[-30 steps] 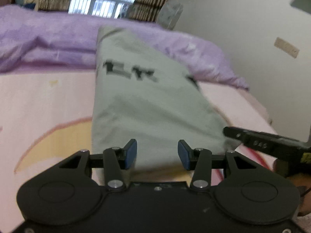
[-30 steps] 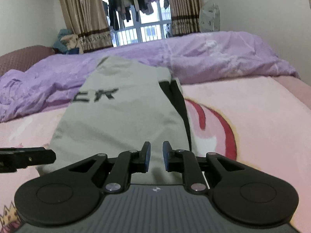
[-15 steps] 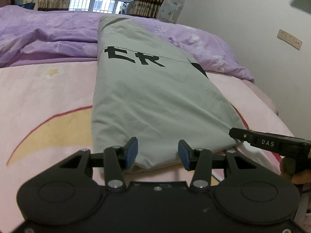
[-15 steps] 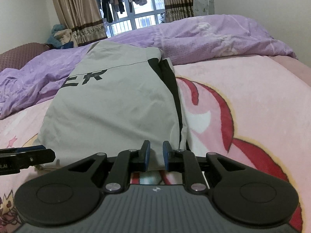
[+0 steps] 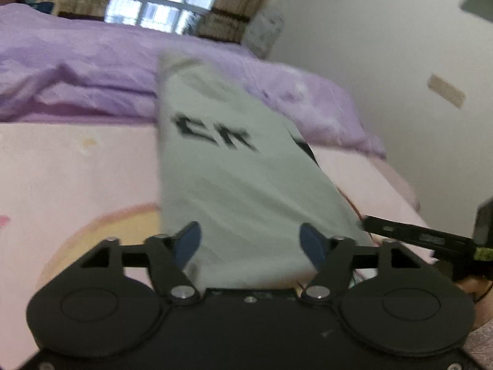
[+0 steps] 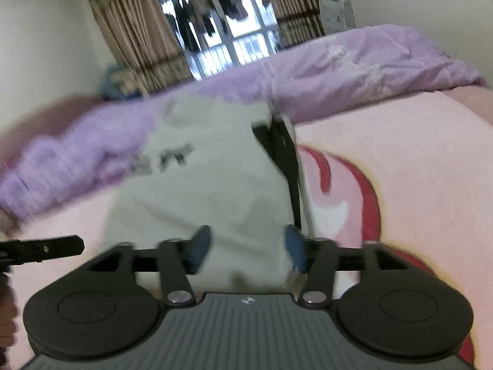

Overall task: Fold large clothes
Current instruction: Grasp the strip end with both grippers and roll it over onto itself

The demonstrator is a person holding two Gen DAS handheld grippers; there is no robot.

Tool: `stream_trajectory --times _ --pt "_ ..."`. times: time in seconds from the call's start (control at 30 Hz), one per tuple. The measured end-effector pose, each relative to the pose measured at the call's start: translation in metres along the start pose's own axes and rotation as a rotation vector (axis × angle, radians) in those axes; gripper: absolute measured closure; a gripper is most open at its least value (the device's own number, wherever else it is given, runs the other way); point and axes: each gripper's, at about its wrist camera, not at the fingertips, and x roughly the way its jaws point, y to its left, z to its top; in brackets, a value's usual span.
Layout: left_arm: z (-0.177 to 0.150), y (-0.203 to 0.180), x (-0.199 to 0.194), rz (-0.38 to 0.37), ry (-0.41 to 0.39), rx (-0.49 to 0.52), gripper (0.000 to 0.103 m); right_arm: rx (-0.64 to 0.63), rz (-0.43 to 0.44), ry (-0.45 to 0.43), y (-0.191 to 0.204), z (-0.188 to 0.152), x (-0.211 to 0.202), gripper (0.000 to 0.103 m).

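— While both views are smeared with blur, what can you make out ahead of you?

— My left gripper (image 5: 250, 240) has its fingers (image 5: 187, 242) spread wide apart, holding nothing, with the near end of the folded grey garment (image 5: 234, 185) lying between and just beyond them. My right gripper (image 6: 248, 248) is the same: blue fingers (image 6: 295, 248) apart, empty, at the garment's (image 6: 203, 203) near end.

— Where does the garment lie?

— Flat on the pink bed sheet (image 5: 71, 178), a long narrow strip running away from me, its far end up on the rumpled purple duvet (image 5: 77, 80). From the right view a black panel (image 6: 282, 157) shows along its right edge, beside the red print on the sheet (image 6: 400, 203).

— Any writing on it?

— Black block letters (image 5: 215, 131) across the grey cloth, but too blurred to read.

— Do you see one tool from the other?

— Yes. The right one's finger pokes in at the edge of the left view, near the garment's right corner, and the left one's finger enters the right view from the left. Behind the bed, brown curtains (image 6: 132, 37) frame a window (image 6: 222, 30) with clothes hanging outside.
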Motion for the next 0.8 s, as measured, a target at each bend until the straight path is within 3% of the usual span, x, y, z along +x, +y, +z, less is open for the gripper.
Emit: stream_trajectory --times 0.07,0.17,0.3,0.43,0.8 --pt "0.012 0.022 0.004 0.047 -0.020 -0.036 0.023 0.043 0.031 -0.032 -0.016 0.012 0.000 0.022" --pt "0.023 0.063 0.026 0.062 0.032 -0.154 0.023 0.133 0.108 -0.007 -0.048 0.025 0.019 0.020" --pt "0.024 0.102 0.060 -0.068 0.113 -0.320 0.023 0.319 0.221 0.066 -0.088 0.028 0.059 0.021" --pt "0.022 0.111 0.090 -0.142 0.149 -0.374 0.023 0.409 0.320 0.121 -0.103 0.028 0.091 0.021" --pt "0.045 0.111 0.141 -0.288 0.157 -0.392 0.012 0.291 0.403 0.186 -0.084 0.050 0.145 0.022"
